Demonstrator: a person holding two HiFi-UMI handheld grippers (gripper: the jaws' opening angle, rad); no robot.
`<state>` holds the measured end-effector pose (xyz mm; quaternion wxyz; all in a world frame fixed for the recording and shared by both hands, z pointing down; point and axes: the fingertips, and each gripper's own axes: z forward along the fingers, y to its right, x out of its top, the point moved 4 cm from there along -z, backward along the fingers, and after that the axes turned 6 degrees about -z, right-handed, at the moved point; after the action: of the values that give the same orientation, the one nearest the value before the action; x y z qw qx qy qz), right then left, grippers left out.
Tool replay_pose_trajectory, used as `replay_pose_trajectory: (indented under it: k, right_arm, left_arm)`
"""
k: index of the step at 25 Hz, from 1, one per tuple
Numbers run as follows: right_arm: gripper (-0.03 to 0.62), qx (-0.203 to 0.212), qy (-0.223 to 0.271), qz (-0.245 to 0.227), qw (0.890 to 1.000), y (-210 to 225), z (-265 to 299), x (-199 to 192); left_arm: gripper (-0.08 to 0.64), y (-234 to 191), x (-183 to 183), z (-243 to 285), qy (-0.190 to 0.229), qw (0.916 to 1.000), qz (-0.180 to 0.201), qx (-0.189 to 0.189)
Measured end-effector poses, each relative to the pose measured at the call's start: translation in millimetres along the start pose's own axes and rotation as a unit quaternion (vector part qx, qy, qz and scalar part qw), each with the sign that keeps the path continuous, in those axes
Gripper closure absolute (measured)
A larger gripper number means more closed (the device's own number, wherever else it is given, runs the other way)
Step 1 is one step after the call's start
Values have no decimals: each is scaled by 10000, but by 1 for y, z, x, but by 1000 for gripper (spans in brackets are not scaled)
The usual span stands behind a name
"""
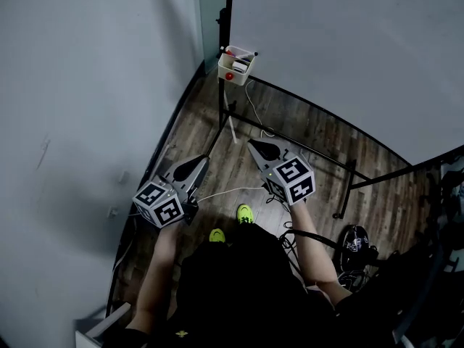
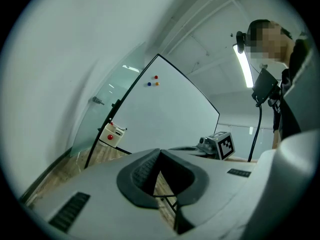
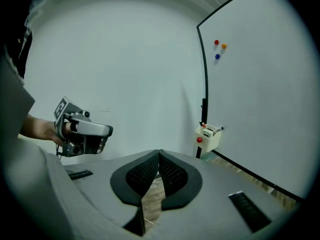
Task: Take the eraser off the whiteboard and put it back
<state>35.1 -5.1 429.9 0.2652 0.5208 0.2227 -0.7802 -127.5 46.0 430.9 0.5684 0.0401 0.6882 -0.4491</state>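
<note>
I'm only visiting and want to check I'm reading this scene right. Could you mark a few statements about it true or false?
1. The left hand-held gripper and the right hand-held gripper hold nothing. True.
2. The right one's jaws stand wide apart. False: they are together.
3. Three small magnets sit on the whiteboard. True.
4. The small box sits in the middle of the whiteboard. False: it hangs at its edge.

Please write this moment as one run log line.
left gripper shut, empty | right gripper shut, empty | white box on whiteboard, untouched
</note>
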Motion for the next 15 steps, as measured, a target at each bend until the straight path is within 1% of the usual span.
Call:
replay_pose_trajectory:
  k: [8, 15]
  right_arm:
    - [594, -82, 31, 168, 9998, -63, -19, -7]
    - [594, -21, 39, 278, 9996, -94, -28, -11]
  left_arm:
    - [543, 23, -21, -31, -164, 9990, -96, -415]
    - [543, 33, -34, -50, -223, 9985, -110, -487]
